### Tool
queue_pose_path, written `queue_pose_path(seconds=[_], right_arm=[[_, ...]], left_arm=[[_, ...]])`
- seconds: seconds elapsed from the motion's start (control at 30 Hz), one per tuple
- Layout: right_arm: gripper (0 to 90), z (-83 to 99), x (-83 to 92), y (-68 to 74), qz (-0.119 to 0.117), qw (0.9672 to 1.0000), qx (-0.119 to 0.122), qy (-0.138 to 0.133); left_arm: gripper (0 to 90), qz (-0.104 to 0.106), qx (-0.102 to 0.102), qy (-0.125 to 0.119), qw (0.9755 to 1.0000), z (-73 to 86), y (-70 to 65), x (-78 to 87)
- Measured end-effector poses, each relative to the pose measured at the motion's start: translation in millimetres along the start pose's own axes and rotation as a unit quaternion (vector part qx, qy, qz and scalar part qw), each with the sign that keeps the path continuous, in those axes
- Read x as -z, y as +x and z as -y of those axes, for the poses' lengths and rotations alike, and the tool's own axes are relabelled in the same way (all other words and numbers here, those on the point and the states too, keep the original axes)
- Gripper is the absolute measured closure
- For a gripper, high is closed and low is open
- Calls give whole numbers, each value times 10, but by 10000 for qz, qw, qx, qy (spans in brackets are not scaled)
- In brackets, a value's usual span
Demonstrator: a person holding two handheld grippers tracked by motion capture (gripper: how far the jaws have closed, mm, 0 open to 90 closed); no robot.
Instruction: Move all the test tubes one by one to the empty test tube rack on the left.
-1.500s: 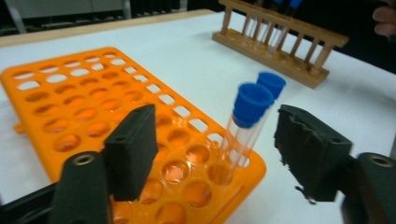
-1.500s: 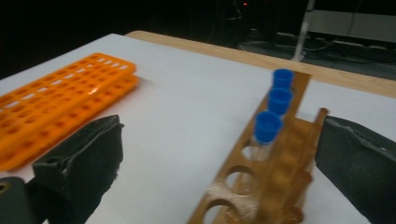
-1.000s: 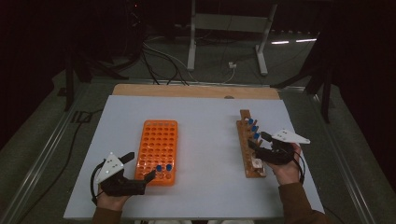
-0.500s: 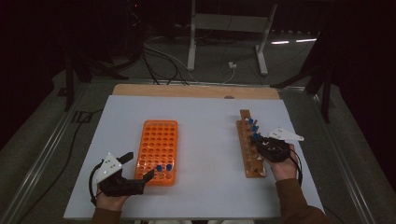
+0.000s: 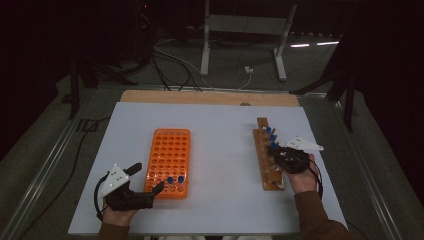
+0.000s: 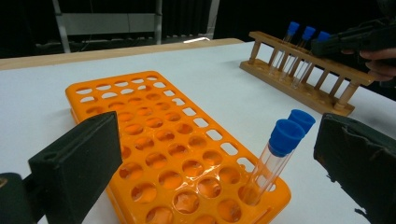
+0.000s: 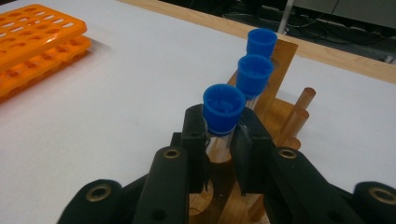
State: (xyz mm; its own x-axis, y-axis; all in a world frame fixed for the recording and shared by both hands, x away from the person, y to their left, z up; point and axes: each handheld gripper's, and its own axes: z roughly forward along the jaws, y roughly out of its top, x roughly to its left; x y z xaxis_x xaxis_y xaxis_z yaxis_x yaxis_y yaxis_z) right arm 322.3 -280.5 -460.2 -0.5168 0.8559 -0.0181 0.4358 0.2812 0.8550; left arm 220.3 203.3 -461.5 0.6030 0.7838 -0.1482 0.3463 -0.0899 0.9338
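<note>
Two racks stand on the table: one orange rack (image 5: 169, 161) and one wooden rack (image 5: 267, 155). Five blue-capped tubes are in view in all. Two tubes (image 6: 275, 156) stand in the orange rack, between the left gripper's open jaws. Three tubes stand in the wooden rack: one tube (image 7: 223, 116) clamped between the right gripper's jaws, and two more tubes (image 7: 256, 70) just beyond those jaws. Two grippers are at work, the left gripper (image 5: 145, 181) and the right gripper (image 5: 276, 155).
</note>
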Motion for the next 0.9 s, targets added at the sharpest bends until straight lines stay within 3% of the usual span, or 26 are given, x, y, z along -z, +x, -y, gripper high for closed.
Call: queue_pose_path(seconds=[0.57,0.9], right_arm=[[772,-50,89,-7,26,10000,6,-87],[772,-209,272,12,89,9995,47,-294]], left_arm=[[18,-134,-1,-116,9998,-24,10,24],[18,-140,2,-110,9998,-23,6,21]])
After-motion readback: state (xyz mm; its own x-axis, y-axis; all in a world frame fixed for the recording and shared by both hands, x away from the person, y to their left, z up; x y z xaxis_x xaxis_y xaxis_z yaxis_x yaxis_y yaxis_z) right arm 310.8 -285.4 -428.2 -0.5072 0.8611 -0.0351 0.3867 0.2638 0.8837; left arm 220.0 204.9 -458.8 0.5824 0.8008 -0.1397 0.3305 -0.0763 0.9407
